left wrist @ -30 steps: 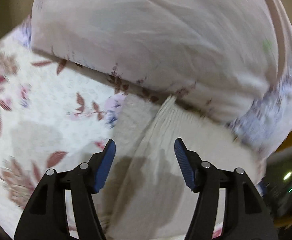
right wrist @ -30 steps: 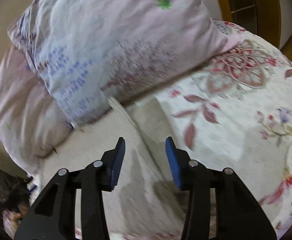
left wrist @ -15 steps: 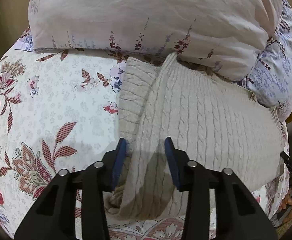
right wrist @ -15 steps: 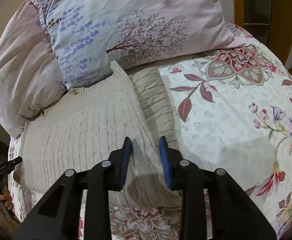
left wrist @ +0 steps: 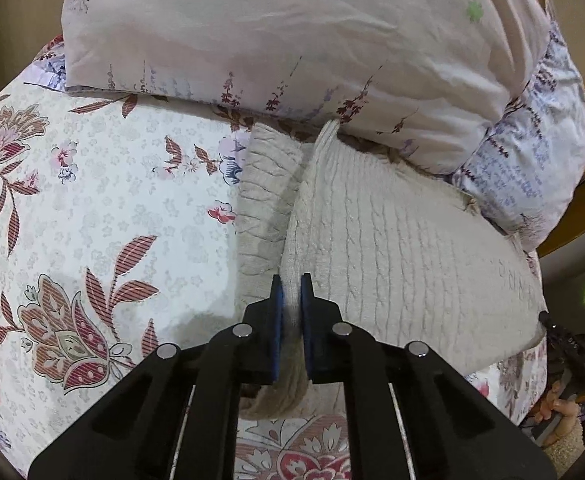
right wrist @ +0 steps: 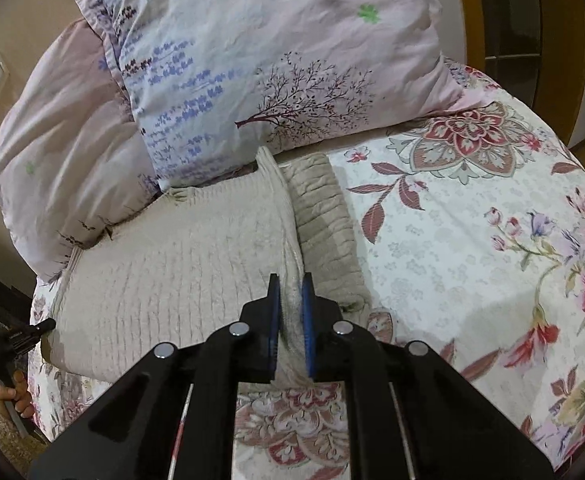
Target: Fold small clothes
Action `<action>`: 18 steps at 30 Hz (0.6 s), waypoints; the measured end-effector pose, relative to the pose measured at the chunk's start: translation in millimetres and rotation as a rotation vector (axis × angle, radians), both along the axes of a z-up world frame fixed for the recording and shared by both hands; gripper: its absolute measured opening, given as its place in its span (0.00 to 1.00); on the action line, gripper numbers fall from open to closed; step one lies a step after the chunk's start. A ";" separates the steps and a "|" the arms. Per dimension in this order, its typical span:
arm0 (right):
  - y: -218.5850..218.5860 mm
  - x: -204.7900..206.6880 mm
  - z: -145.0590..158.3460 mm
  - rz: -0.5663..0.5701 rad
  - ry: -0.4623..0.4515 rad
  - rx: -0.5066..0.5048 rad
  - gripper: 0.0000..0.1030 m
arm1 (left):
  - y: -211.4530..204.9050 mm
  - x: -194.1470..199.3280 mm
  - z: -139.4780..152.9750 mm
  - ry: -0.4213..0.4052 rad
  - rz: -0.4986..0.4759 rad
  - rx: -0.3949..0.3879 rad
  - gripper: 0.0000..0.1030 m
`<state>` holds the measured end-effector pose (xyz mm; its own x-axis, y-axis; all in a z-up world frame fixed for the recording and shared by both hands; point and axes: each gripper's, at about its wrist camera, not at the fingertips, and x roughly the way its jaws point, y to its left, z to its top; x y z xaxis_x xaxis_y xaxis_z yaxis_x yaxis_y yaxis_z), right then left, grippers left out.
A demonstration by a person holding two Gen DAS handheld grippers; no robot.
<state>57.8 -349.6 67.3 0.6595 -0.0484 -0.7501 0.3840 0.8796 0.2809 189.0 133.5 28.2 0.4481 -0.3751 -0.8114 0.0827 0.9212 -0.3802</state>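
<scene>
A cream cable-knit sweater (left wrist: 404,248) lies on the floral bedsheet (left wrist: 104,208), its far end against the pillows. A sleeve (left wrist: 266,196) lies beside the body on the left. My left gripper (left wrist: 291,292) is shut on the sweater's side edge near its near end. In the right wrist view the same sweater (right wrist: 180,264) spreads to the left, with the other sleeve (right wrist: 324,232) on the right. My right gripper (right wrist: 291,292) is shut on that side's raised edge.
Pink and lavender printed pillows (left wrist: 276,44) (right wrist: 276,68) lie along the far side of the bed, touching the sweater. A wooden frame (right wrist: 556,32) stands at the far right. The floral sheet (right wrist: 484,240) stretches out to the right.
Both grippers went from wide open above the sweater to shut on its side edges. The views pulled back from the pillows and steadied.
</scene>
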 end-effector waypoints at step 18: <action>11.9 12.4 -28.5 -0.066 0.156 -0.159 0.50 | 0.7 -14.9 -14.5 0.002 0.001 0.007 0.14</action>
<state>70.2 -337.7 38.8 0.5279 -0.2126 -0.8222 0.4697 0.8797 0.0741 174.0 134.2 13.7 0.4469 -0.3692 -0.8148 0.0807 0.9238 -0.3743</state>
